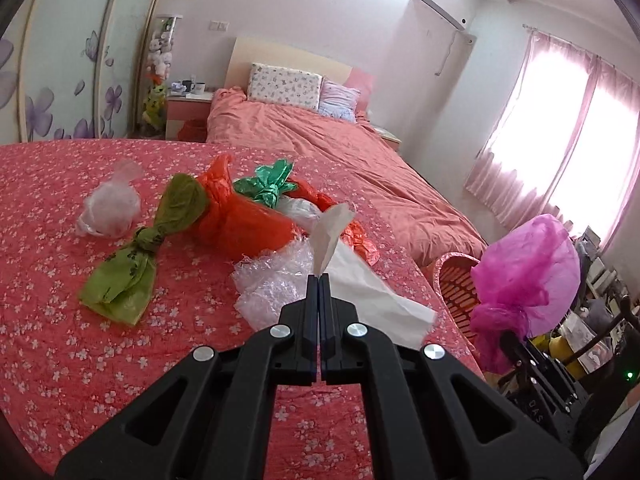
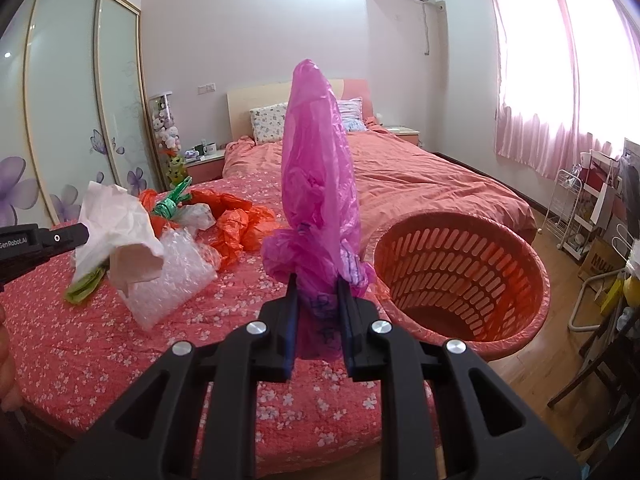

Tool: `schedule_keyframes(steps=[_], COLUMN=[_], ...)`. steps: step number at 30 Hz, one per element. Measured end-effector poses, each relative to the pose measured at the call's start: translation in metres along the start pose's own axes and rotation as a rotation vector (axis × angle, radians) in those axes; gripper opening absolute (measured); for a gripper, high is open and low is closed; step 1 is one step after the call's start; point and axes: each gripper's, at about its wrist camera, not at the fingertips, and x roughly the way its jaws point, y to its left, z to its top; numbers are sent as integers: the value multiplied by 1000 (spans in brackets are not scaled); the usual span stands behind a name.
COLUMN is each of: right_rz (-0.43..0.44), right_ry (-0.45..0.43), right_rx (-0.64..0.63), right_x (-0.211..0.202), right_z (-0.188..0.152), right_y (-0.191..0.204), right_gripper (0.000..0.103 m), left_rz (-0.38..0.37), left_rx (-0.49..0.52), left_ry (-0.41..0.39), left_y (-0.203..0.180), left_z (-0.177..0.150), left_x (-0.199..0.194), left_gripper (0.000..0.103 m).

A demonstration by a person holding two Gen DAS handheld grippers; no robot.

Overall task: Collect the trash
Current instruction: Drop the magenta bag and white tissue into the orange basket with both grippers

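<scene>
The pink bag (image 2: pixel 318 184) stands clamped in the right gripper (image 2: pixel 318 280), just beside the orange basket (image 2: pixel 536 280). The left gripper (image 1: pixel 319 280) pinches white tissue (image 1: pixel 328 236) above the table (image 1: pixel 60 340). The light bag could catch the rim and spill out, and the thin tissue seems likely to slip.

Red floral-cloth table (image 1: pixel 60 320) carries green bag (image 1: pixel 132 264), clear bag (image 1: pixel 110 208), orange bag (image 1: pixel 240 216), dark-green bag (image 1: pixel 268 184), bubble wrap (image 1: pixel 272 288)
</scene>
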Motion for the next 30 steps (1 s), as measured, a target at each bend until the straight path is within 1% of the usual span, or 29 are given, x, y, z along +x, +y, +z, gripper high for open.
schedule_keyframes(steps=[4,8,15,21,26,30], right_rz=[-9,-29,-97,-158,-196,-220], right_ry=[-12,-29,-49,-43,-31,-25], right_rx=[2,10,45,90,136,168], right_x=[-2,-5,-6,1,10,18], right_z=[4,12,22,24,23,22], right_y=[-4,-15,-54,-93,-125,-146], right_gripper=[19,19,19,19,19,19], left_rz=[-31,-67,-135,-205,-253,-281], left_rx=[23,49,103,171,214,233], left_ry=[-8,-6,11,50,86,113], left_y=[-16,-36,-83,-137,-172,-194], left_z=[2,5,5,1,-7,-11], left_x=[-3,4,27,54,77,96], left_gripper=[0,0,0,0,0,0])
